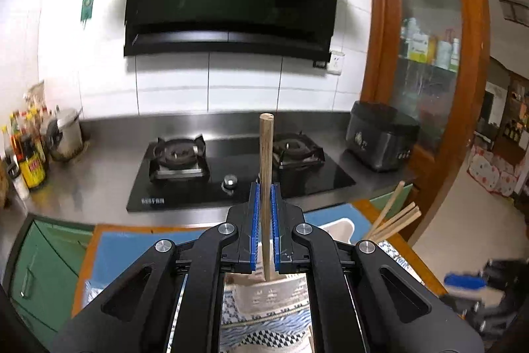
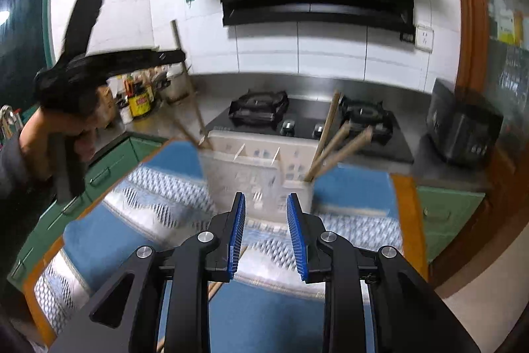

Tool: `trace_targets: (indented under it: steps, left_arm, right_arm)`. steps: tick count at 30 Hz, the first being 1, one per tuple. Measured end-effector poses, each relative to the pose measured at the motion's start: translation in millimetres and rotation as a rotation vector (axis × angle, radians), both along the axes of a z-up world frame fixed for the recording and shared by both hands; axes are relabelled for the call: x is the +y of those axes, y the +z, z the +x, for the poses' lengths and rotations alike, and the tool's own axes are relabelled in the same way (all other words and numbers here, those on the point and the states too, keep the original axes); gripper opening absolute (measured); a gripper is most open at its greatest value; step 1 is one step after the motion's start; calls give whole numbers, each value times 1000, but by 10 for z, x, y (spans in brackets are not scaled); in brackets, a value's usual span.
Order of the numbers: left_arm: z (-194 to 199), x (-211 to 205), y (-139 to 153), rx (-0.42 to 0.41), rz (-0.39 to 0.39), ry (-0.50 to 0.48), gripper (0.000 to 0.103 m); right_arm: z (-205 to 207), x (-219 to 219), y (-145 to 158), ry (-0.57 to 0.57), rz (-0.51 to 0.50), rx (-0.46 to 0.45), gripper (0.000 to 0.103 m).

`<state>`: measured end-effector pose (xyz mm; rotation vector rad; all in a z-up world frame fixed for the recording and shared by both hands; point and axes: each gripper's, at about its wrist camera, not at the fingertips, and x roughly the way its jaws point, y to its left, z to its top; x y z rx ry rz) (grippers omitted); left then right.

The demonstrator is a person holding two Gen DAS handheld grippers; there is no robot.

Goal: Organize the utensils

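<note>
Left gripper (image 1: 264,191) is clamping one chopstick (image 1: 266,154) upright over the white holder (image 2: 258,167) for sorting, while right gripper (image 2: 266,204) is standing apart, empty.

the white utensil holder (image 2: 261,167) stands straight ahead of the right gripper (image 2: 266,232), whose parted jaws have nothing between them. wooden sticks (image 2: 337,144) lean out of the holder's right compartment and block that side. blue mat (image 2: 350,187) beside the holder lies open.
</note>
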<state>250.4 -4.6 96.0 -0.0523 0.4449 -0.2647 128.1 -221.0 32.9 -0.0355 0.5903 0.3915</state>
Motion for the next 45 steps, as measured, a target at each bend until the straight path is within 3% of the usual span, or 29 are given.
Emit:
trace_targets:
  steps: [9, 17, 25, 45]
  left_arm:
    - [-95, 27, -103, 27, -13, -17, 9]
    - [-418, 5, 41, -27, -12, -35, 31]
    - [-879, 177, -36, -34, -3, -5, 52]
    - [-1658, 890, -902, 114, -17, 169, 62]
  right_arm:
    - [-417, 237, -727, 34, 32, 210, 22]
    - [-691, 467, -1223, 52, 94, 382, 16]
    - [-696, 706, -1450, 29, 132, 471, 11]
    - [-448, 737, -1684, -101, 202, 586, 10]
